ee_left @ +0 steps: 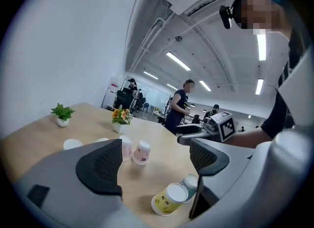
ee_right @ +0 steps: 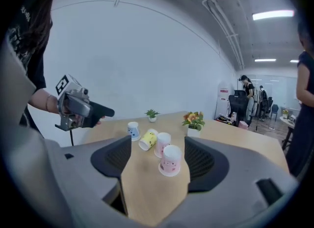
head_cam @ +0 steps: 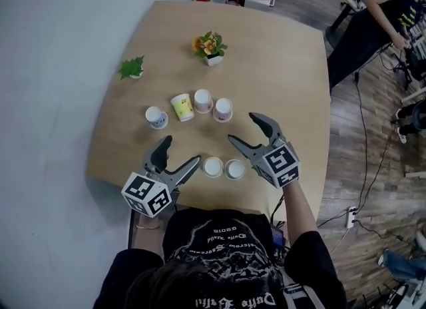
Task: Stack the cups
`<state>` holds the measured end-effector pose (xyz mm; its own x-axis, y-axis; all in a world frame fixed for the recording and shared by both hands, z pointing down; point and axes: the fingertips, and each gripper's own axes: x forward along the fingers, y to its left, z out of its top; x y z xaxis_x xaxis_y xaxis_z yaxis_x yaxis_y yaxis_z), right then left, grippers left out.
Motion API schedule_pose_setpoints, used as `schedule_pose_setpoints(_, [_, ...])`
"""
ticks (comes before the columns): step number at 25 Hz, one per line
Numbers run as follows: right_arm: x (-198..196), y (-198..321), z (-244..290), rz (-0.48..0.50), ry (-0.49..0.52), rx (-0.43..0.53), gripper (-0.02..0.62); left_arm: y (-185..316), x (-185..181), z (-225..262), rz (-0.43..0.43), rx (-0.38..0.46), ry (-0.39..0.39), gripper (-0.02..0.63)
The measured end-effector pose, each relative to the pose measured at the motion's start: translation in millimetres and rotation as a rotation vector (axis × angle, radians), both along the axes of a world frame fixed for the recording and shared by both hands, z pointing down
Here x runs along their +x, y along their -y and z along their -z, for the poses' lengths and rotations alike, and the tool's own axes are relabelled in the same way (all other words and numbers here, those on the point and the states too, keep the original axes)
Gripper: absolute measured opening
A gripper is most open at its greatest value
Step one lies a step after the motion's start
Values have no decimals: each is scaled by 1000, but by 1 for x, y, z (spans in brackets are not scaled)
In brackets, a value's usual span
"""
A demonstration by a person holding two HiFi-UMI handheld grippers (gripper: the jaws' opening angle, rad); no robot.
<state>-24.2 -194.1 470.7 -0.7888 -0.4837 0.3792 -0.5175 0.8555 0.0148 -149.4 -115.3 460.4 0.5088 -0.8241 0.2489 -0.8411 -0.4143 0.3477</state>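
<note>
Several paper cups stand bottom-up on the wooden table (head_cam: 293,74). A white-blue cup (head_cam: 156,117), a tilted yellow cup (head_cam: 182,107) and two pink cups (head_cam: 203,100) (head_cam: 223,109) form a row mid-table. Two more cups (head_cam: 213,166) (head_cam: 234,169) sit side by side near the front edge. My left gripper (head_cam: 181,151) hovers open just left of that pair, which shows as a yellow cup (ee_left: 169,200) and a teal one (ee_left: 192,184). My right gripper (head_cam: 242,128) is open above and right of the pair, facing the nearest pink cup (ee_right: 170,160). Nothing is held.
A small green plant (head_cam: 132,68) and a flower pot (head_cam: 210,47) stand farther back on the table. A person (head_cam: 379,14) stands at the far right beside desks. A cable and power strip (head_cam: 351,217) lie on the wooden floor to the right.
</note>
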Motion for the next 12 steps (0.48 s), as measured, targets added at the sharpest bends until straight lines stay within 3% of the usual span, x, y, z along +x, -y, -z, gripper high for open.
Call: schedule_pose_setpoints(12, [-46, 76, -88, -10, -151, -82, 353, -14, -47, -7, 223, -38, 51, 441])
